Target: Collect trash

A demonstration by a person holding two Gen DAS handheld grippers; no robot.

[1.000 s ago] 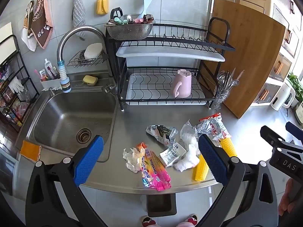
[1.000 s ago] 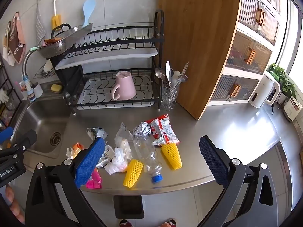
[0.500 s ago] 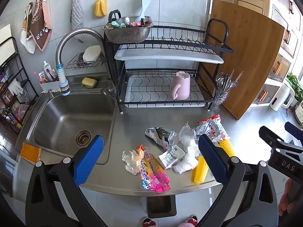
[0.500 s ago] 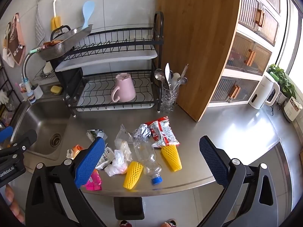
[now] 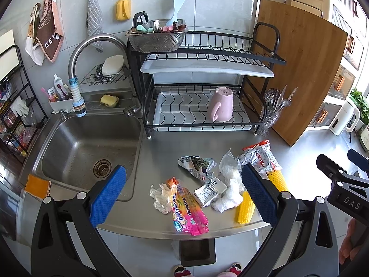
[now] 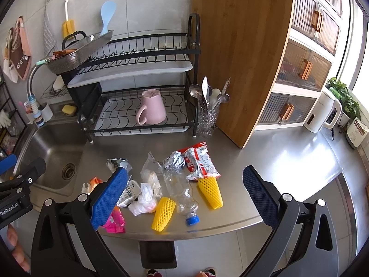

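Observation:
Trash lies in a heap near the front edge of the steel counter (image 5: 161, 161). A pink Mentos wrapper (image 5: 188, 210), a crumpled tissue (image 5: 159, 196), white plastic wads (image 5: 228, 198) and a yellow foam net (image 5: 244, 207) show in the left wrist view. The right wrist view adds a clear plastic bottle (image 6: 181, 189) with a blue cap, a second yellow foam net (image 6: 211, 190) and a red snack bag (image 6: 199, 161). My left gripper (image 5: 182, 196) hovers open in front of the heap, empty. My right gripper (image 6: 184, 194) is open too, above the bottle, holding nothing.
A sink (image 5: 87, 145) lies to the left. Behind the trash stands a black dish rack (image 5: 203, 106) with a pink mug (image 5: 221, 107), a glass of cutlery (image 6: 207, 117) and a tall wooden board (image 6: 242, 57). A dark bin (image 6: 158, 254) sits on the floor below the counter edge.
Both grippers have drawn back and risen slightly, so the counter and trash sit a little farther away. Nothing has been touched; both stay open.

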